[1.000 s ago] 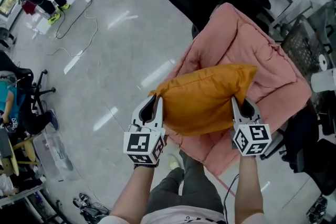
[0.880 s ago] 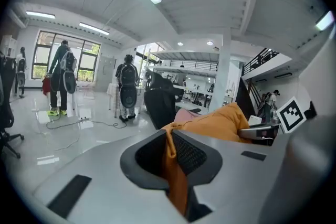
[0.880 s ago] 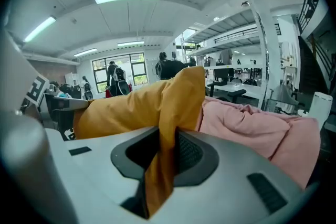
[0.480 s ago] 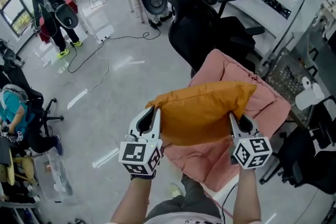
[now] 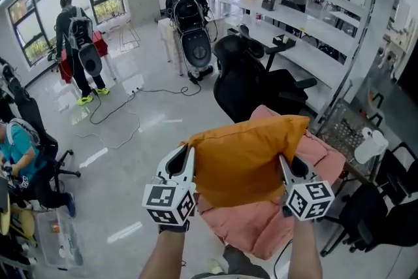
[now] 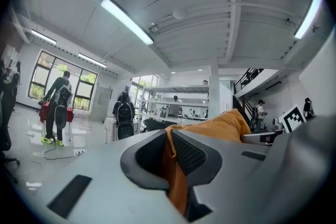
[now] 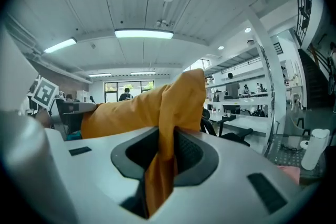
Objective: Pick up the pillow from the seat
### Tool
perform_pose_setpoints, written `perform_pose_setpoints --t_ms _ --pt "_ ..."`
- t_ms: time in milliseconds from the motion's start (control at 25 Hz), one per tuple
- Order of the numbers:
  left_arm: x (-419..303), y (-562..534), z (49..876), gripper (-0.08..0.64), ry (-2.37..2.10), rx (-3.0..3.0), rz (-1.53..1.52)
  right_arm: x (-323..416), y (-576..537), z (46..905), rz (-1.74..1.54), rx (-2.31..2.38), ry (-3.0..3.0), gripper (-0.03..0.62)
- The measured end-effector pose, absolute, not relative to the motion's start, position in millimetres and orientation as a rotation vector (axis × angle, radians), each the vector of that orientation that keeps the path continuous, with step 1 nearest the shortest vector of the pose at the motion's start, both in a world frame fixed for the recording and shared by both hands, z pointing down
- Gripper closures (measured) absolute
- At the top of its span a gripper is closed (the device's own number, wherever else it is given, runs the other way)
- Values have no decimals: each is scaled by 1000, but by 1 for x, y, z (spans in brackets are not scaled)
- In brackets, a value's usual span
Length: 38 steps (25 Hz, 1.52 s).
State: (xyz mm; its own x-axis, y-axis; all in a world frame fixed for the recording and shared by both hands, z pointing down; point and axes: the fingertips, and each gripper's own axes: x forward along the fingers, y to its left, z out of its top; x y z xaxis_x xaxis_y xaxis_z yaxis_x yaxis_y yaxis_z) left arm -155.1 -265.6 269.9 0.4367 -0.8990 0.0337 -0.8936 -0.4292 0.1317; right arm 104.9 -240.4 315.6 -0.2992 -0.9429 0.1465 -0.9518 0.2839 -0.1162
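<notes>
Pillow point(image 5: 245, 157) | lifted clear of pink-covered seat point(image 5: 258, 227) within the last second, hung above it | left gripper point(image 5: 187, 155) and right gripper point(image 5: 285, 165) clamped its 9 and 3 o'clock edges | pick-up judged complete

An open-plan lab or office is showing: long white surfaces point(image 5: 312, 28) are lining the wall and black office chairs point(image 5: 251, 85) are standing about. Cables point(image 5: 112, 112) are trailing across the glossy floor point(image 5: 147, 140), and people point(image 5: 77, 49) are wearing bulky backpack rigs
</notes>
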Motion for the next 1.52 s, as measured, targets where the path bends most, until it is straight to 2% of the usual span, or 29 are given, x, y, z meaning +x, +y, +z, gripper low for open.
perform_pose_setpoints --t_ms 280,560,1520 --pt "-164 -238 201 518 -1626 2621 -156 95 -218 251 176 1846 -2567 503" --pt "-173 -217 167 518 -1664 2649 -195 87 -202 213 92 1849 -2610 503" --pt "-186 -197 171 520 -1709 2637 -183 70 -183 228 85 1830 -2582 505"
